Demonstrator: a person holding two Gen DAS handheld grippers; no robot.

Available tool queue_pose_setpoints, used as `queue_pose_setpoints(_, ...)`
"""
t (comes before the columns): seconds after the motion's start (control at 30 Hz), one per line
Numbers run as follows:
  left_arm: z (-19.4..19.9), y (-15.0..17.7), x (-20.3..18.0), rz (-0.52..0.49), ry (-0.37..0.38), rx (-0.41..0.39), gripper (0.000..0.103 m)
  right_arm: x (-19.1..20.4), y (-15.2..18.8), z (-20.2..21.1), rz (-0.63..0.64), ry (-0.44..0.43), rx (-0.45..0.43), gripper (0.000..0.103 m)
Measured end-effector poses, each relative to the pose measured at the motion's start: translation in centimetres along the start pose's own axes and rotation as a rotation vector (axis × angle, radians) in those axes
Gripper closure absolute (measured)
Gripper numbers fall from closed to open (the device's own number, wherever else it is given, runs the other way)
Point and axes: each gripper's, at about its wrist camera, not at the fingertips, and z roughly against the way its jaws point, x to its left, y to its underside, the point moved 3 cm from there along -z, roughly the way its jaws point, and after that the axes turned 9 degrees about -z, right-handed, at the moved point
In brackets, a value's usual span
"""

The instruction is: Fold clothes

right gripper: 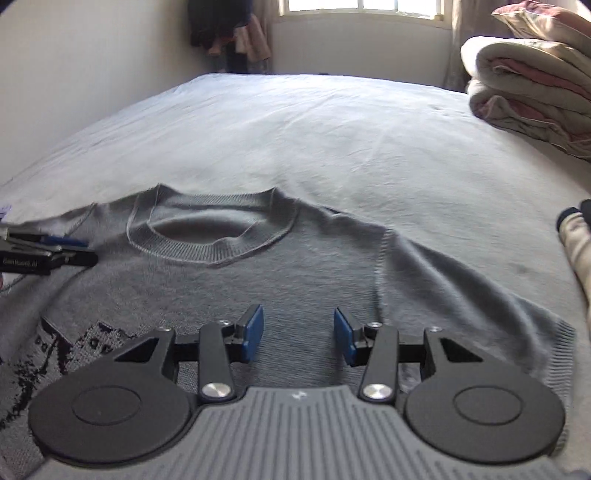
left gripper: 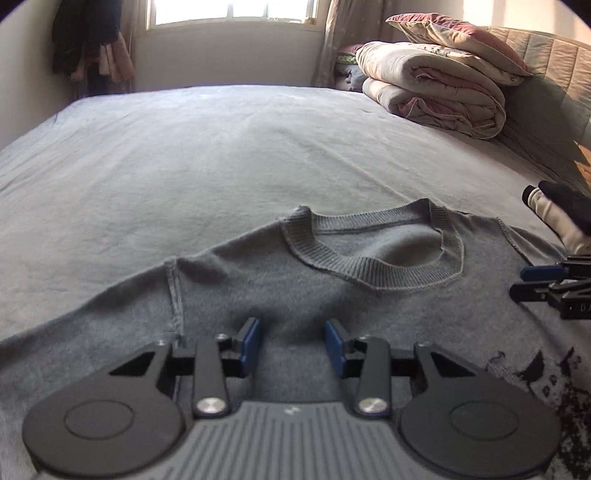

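Observation:
A grey knit sweater [left gripper: 258,280] lies flat on the bed, its ribbed collar [left gripper: 373,273] toward the far side and a dark print [left gripper: 546,373] on its chest. My left gripper [left gripper: 291,347] hovers over the sweater near its left shoulder seam, open, with only flat fabric below the blue pads. My right gripper [right gripper: 298,334] hovers over the sweater [right gripper: 295,273] near the right shoulder seam, open too, nothing pinched. Each gripper shows at the edge of the other's view: the right gripper [left gripper: 517,282] in the left wrist view, the left gripper [right gripper: 90,251] in the right wrist view.
The bed's grey sheet [left gripper: 221,155] stretches far toward the window wall. Folded quilts and a pillow [left gripper: 439,85] are stacked at the far right. A cream and dark garment [left gripper: 557,214] lies at the right edge. Dark clothes [right gripper: 221,26] hang in the corner.

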Motion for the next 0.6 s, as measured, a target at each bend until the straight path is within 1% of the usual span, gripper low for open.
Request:
queue_pose_setpoints(0.07,-1.1,-0.7,0.3,-0.003,-0.012,-0.012,0.061,0.7,-0.7,-1.6,0.018,0.005,-0.029,0.055)
queue_pose_setpoints(0.13,-2.3,-1.5,0.8,-0.006,-0.03,-0.022,0.059,0.8,-2.0,-3.2,-0.012,-0.004,-0.03,0.055)
queue_pose_setpoints(0.2,-3.4,-2.4,1.2,-0.012,-0.052,-0.034,0.059,0.9,-3.4,-4.7,-0.024,-0.001,-0.03,0.055)
queue_pose_setpoints(0.33,-5.0,-3.6,2.4,0.015,-0.072,-0.068,0.059,0.6,-5.7,-7.0,-0.052,0.015,-0.048,0.054)
queue_pose_setpoints(0.37,-5.3,-3.9,2.5,0.021,-0.078,-0.069,0.057,0.6,-6.1,-7.5,-0.054,0.022,-0.059,0.053)
queue_pose_setpoints(0.4,-5.7,-4.1,2.7,0.028,-0.084,-0.069,0.054,0.6,-6.4,-7.8,-0.057,0.031,-0.068,0.053)
queue_pose_setpoints(0.47,-6.3,-4.6,3.0,0.042,-0.095,-0.071,0.051,0.7,-7.0,-8.3,-0.069,0.047,-0.077,0.051)
queue_pose_setpoints(0.53,-6.5,-5.0,3.1,0.051,-0.11,-0.066,0.05,0.8,-7.5,-8.6,-0.083,0.063,-0.082,0.051)
queue_pose_setpoints(0.6,-5.8,-5.2,3.0,0.083,-0.128,-0.052,0.049,0.7,-7.5,-7.9,-0.107,0.07,-0.074,0.051)
